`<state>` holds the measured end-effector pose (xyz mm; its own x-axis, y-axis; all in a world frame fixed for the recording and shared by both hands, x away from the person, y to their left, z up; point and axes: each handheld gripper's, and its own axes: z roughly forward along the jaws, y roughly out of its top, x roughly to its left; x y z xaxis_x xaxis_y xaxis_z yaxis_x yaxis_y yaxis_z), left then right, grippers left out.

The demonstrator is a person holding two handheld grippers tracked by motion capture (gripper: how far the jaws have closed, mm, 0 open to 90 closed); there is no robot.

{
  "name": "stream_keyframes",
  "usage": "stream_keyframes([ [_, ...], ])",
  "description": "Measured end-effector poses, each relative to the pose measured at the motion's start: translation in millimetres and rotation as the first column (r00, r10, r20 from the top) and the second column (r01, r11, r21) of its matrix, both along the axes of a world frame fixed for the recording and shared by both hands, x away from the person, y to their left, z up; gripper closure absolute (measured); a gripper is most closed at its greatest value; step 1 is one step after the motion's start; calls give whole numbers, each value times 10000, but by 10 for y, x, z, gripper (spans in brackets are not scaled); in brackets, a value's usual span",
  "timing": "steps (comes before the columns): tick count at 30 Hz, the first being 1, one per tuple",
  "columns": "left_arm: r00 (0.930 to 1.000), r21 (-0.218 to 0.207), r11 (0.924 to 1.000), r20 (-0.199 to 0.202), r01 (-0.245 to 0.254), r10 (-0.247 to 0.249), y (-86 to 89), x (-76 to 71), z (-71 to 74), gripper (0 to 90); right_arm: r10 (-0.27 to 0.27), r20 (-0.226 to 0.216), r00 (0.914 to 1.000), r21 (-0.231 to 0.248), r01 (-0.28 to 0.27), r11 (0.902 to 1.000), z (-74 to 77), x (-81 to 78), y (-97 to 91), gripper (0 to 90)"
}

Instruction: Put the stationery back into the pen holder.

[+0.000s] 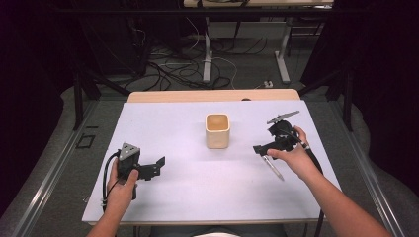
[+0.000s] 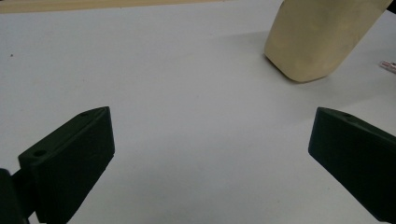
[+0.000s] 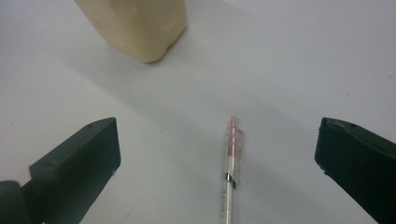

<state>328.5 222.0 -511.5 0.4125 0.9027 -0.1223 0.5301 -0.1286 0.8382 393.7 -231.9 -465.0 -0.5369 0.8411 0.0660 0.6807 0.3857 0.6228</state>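
Presently, the following is noted, nearest first.
Left gripper: [image 1: 157,167] held in the left hand [image 1: 122,183] low over the near-left of the table; jaws are seen spread wide with nothing between them.
Right gripper: [image 1: 260,148] held in the right hand [image 1: 292,157] at the right of the table; jaws are spread wide and nothing is grasped.
Pen: [image 3: 230,172] a clear pen with a pink tip, lying flat on the table between the right gripper's jaws, touched by neither.
Table: [image 1: 188,148] covered by a white sheet; a bare wooden strip is seen at the far edge.
Cup: [image 1: 218,131] a beige square cup, upright near the middle of the table, apart from both grippers.
Floor beyond: cables [image 1: 173,69] and table legs are noted.
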Motion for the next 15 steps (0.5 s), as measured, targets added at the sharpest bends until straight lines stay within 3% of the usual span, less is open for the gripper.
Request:
stream_keyframes([
  [2, 10000, 21, 10000, -66, 48, -48, 6, 2, 3, 3, -97, 42, 9999, -152, 98, 9998, -34, -23, -17, 0],
  [4, 10000, -4, 10000, -14, -1, 1, 2, 4, -3, 3, -71, 241, 9997, -594, 85, 9982, -61, -44, -45, 0],
  [12, 10000, 12, 10000, -74, 9, -8, 7, -7, 3, 3, -117, 125, 9999, -885, 128, 9960, -180, -117, -115, 2],
  [15, 10000, 18, 10000, -82, 2, -2, 9, -10, 6, 3, -105, 256, 9996, -1186, 135, 9928, -233, -148, -145, 71],
])
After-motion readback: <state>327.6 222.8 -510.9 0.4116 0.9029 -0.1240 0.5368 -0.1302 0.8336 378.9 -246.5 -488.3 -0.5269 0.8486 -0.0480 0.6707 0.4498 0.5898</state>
